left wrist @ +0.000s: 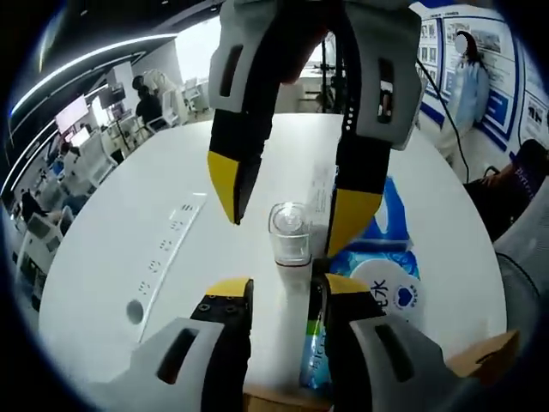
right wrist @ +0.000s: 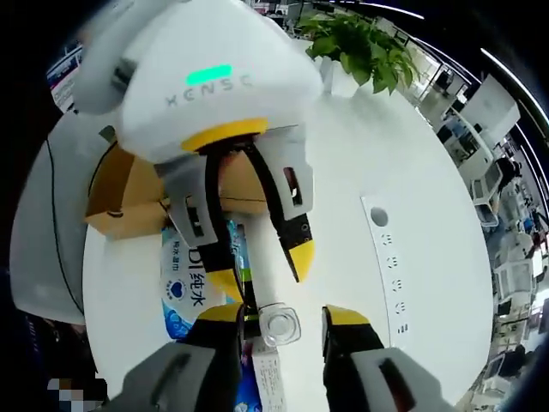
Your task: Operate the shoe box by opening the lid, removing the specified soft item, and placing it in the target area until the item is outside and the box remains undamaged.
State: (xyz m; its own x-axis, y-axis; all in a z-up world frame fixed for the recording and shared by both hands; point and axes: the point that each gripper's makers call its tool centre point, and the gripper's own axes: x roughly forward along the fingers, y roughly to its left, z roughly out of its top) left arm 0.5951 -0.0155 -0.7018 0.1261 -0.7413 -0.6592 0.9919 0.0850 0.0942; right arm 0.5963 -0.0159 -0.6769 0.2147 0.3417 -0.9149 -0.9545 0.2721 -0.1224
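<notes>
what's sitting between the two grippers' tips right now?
A small clear plastic cap, on the end of the blue-and-white wipes pack. Left gripper view: it lies between the left gripper and the right gripper.

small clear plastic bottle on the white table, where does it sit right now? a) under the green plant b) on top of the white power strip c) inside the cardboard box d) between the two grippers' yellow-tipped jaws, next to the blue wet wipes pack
d: the small clear plastic bottle stands on the white table between the left gripper and the right gripper, beside the blue wet wipes pack.
</notes>
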